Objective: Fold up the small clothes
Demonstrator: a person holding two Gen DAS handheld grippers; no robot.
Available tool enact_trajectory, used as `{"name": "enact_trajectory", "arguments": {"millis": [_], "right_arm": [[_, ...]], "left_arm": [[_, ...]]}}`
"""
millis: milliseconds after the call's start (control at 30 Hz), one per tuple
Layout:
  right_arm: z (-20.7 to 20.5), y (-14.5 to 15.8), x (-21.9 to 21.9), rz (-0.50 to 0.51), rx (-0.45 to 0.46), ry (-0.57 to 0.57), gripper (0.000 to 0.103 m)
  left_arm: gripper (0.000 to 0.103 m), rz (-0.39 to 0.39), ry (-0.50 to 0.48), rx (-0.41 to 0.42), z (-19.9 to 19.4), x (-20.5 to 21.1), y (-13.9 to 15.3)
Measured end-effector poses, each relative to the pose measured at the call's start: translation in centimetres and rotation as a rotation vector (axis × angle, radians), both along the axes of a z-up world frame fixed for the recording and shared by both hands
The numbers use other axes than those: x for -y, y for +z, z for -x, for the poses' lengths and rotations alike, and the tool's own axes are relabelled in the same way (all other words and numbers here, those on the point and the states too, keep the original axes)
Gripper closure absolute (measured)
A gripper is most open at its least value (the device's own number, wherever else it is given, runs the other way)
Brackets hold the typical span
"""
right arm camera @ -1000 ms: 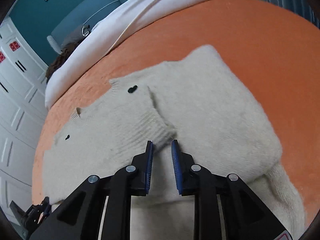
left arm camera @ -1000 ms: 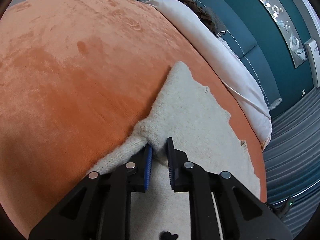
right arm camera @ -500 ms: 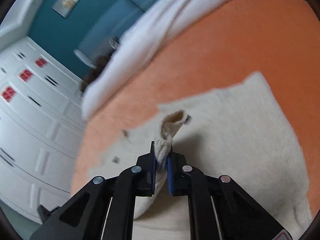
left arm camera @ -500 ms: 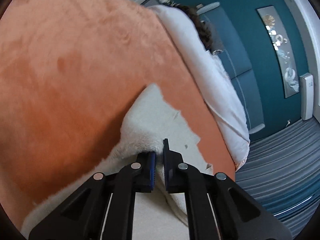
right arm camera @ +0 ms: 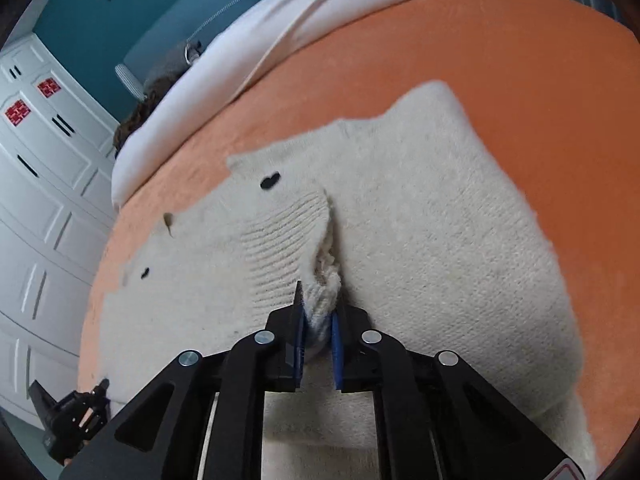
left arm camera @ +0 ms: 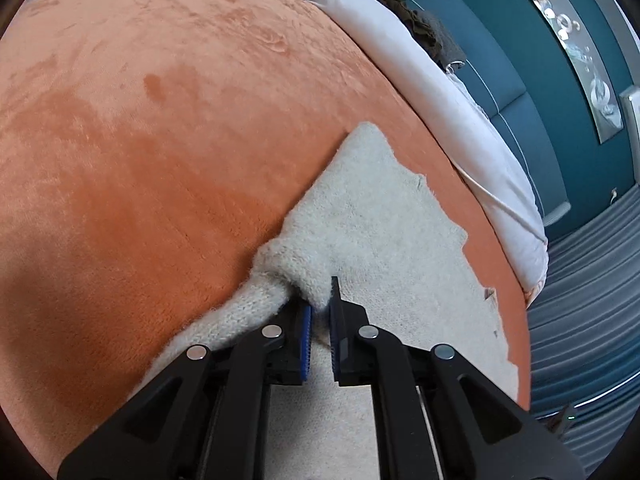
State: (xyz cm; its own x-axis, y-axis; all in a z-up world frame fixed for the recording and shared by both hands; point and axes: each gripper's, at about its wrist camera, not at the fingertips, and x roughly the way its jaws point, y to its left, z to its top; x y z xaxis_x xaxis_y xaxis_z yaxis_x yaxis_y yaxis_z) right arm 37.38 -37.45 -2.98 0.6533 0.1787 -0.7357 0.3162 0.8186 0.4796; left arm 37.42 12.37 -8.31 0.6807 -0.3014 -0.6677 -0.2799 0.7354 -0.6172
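- Sweater [right arm camera: 420, 240], cream knit, lies spread on your orange blanket [left arm camera: 160, 140].
- Your left gripper [left arm camera: 320, 312] pinches a bunched fold.
- Your right gripper [right arm camera: 318, 320] clamps the ribbed cuff [right arm camera: 320, 304].

Sweater [right arm camera: 420, 240]: near hem cut off by bottom edge in both views; its far edges slightly blurred in right view. Cloth between right gripper [right arm camera: 318, 320] pads hidden. Dark object [right arm camera: 68, 416], lower left, too partial to identify.

Left gripper [left arm camera: 319, 312] angled downward, jaws clamped on knit fold. Right gripper [right arm camera: 318, 320] angled downward, jaws pinching ribbed cuff.
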Motion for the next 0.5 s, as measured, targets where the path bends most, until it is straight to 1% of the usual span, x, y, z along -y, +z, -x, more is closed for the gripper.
{"name": "enact_trajectory", "arguments": {"millis": [67, 100, 133, 167, 200, 233, 300, 400, 433, 500], "right_arm": [[1.5, 2.5, 0.1, 0.067, 0.030, -0.087, 0.082], [2.7, 4.2, -0.3, 0.101, 0.084, -0.135, 0.081], [3.3, 5.3, -0.9, 0.110, 0.136, -0.131, 0.082], [3.0, 6.3, -2.0, 0.104, 0.170, -0.093, 0.083], [2.3, 6.9, -4.0, 0.088, 0.182, -0.019, 0.087], [0.9, 7.1, -7.1, 0.075, 0.173, 0.097, 0.090], [-1.7, 6.9, -14.5, 0.054, 0.166, 0.322, 0.091], [-3.7, 4.9, -23.0, 0.053, 0.099, 0.527, 0.092], [-4.2, 4.1, -25.5, 0.069, 0.082, 0.573, 0.092], [-5.0, 2.5, -28.3, 0.073, 0.046, 0.634, 0.092]], "left_arm": [[0.095, -0.037, -0.014, 0.017, 0.1, 0.4, -0.1], [0.095, -0.057, -0.021, 0.033, 0.3, 0.6, -0.1], [0.095, -0.070, -0.023, 0.050, 0.5, 0.8, -0.2], [0.095, -0.076, -0.023, 0.061, 0.7, 0.9, -0.2], [0.094, -0.081, -0.020, 0.072, 0.9, 0.9, -0.2], [0.094, -0.082, -0.017, 0.080, 1.0, 0.9, -0.3], [0.094, -0.082, -0.015, 0.094, 1.4, 0.9, -0.4], [0.094, -0.069, -0.015, 0.113, 1.6, 0.7, -0.6], [0.094, -0.069, -0.014, 0.115, 1.6, 0.7, -0.7], [0.094, -0.076, -0.016, 0.122, 1.6, 0.8, -0.7]]}}
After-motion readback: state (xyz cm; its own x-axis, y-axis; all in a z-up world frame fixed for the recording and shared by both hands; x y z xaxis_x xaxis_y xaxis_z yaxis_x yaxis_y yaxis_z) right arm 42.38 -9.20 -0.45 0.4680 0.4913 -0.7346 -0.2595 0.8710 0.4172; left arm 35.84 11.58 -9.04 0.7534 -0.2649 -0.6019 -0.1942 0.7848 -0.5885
